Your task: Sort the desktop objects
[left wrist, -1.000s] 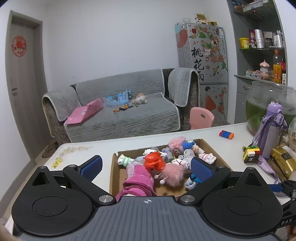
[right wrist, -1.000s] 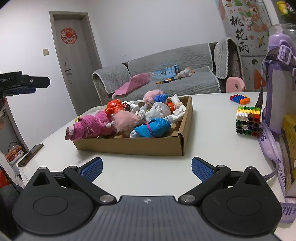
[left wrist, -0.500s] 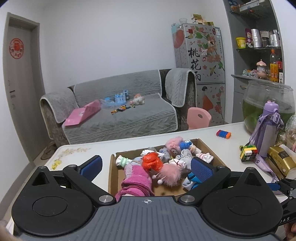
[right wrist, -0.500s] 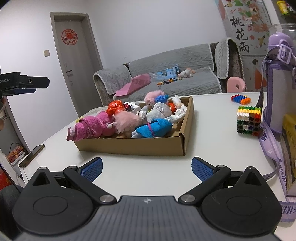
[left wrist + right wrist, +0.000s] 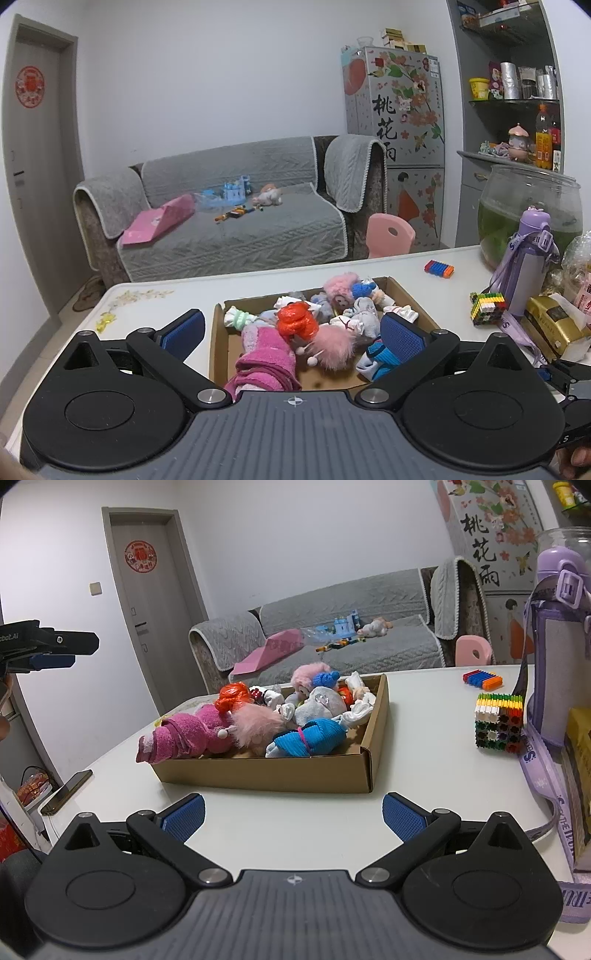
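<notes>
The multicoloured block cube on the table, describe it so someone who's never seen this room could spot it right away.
Start at the white table and find the tall purple water bottle to the right of the cardboard box of soft toys. The block cube stands on the table beside the bottle's base. It alone is built of small interlocking pieces in stacked colour bands.

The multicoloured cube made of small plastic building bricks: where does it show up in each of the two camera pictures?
Left wrist view: the multicoloured brick cube sits at right on the white table, beside the purple water bottle.
Right wrist view: the cube is at right, left of the bottle.
Shared landmark: the brown cardboard box of soft toys, left of the cube.
</notes>
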The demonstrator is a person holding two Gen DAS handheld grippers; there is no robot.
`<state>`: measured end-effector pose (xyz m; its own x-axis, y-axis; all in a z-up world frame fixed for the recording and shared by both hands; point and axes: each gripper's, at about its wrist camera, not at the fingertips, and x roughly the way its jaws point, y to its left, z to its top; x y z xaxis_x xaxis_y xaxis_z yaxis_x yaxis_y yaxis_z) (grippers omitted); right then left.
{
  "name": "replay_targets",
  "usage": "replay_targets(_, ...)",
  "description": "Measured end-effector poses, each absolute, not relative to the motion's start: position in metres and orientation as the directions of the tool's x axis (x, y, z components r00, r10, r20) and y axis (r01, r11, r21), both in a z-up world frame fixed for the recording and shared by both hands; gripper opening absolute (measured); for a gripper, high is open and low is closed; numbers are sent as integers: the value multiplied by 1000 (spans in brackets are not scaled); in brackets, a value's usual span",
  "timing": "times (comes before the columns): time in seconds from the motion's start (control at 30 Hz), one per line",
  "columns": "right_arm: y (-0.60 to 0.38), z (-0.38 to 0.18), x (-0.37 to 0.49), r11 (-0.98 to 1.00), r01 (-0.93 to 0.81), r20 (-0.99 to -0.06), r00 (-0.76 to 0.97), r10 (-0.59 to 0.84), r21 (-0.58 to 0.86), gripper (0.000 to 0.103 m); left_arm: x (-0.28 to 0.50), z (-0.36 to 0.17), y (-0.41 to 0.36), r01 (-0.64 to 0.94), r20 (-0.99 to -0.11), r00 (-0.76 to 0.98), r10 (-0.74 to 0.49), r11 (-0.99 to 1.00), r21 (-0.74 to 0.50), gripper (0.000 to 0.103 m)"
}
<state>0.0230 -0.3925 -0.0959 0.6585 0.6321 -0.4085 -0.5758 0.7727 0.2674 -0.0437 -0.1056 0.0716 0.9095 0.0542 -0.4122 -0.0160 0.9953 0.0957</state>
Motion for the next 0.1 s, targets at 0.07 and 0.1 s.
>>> replay_targets(0.07,-392,-96,23,772,-576,-407,659,633,268,102,-44,72,-106,-15,-411,910,54,995,96,102)
replay_targets(0.1,-393,-96,23,772,-576,-407,658,633,270,102,-44,72,-106,-12,-409,911,51,995,97,102)
